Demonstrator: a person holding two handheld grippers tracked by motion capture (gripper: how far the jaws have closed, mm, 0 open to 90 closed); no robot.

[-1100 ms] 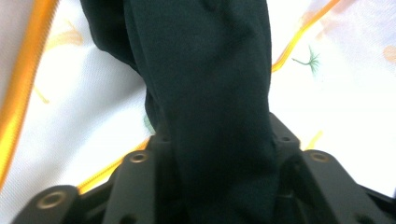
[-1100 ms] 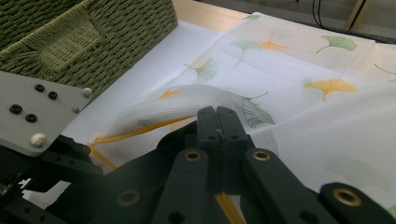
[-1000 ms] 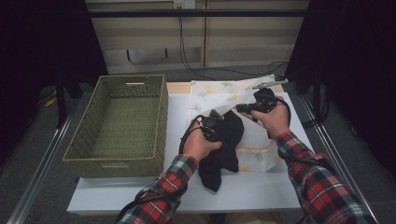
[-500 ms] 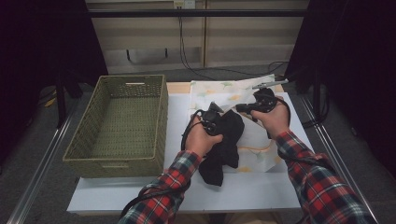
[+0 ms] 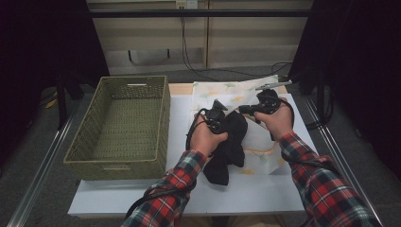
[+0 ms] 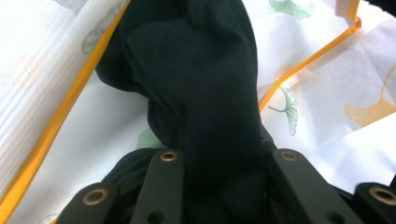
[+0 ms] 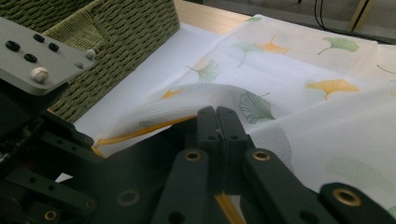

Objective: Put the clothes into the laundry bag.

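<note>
Black garment hangs bunched from the left gripper, over the white mesh laundry bag on the table. The jaws have just been closing, and a thick fold sits pinched between them. The right gripper has its jaws fully together on the bag's orange-trimmed edge, lifting the mouth. The cloth looks soft, limp and light (likely to slump and trail). Best gripped at a gathered fold near its middle. The wicker basket stands just left.
</note>
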